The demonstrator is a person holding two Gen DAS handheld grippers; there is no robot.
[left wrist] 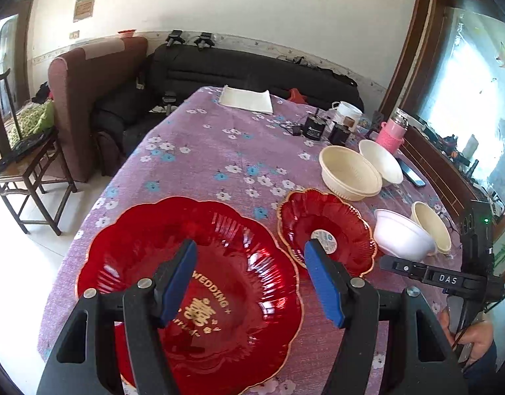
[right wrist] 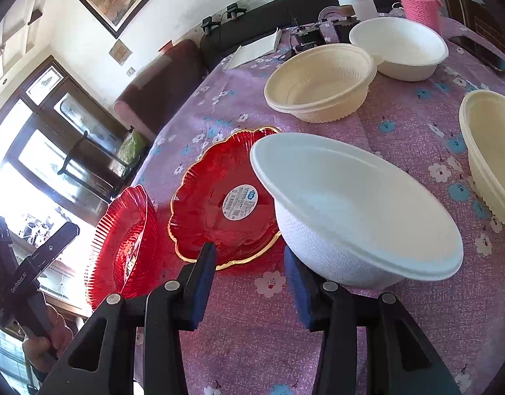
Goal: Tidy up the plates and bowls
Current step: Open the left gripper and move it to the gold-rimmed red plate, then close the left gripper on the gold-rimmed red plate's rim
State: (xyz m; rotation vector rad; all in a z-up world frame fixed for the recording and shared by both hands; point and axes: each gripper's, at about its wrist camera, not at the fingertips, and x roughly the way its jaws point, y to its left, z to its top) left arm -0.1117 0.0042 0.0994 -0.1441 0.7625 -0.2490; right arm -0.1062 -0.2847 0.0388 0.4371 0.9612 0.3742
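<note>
Here's the table, draped in a purple floral cloth, and everything gets placed from the large red plate at its near edge. That plate, scalloped with a gold rim and gold "WEDDING" lettering, lies flat on the cloth and fills the left wrist view.

Just to its right, close but apart, sits the small red plate, same scalloped gold rim, a round white sticker at its centre.

Beyond the small plate, farther from the large one, stands a cream ribbed bowl, and behind it, rims almost touching, a white bowl.

Right of the small plate is the white foam bowl, tipped, its rim overlapping the small plate's edge in the right wrist view. Past that, farthest right of the large plate, another cream bowl stands.

Now the tools. The left gripper hovers over the large red plate, blue pads spread apart, nothing between them: released. The right gripper hangs over bare cloth just in front of the small plate, its right pad close under the foam bowl's wall; jaws parted, gripping nothing that I can see. A hand holds that right tool at the frame's edge.
</note>
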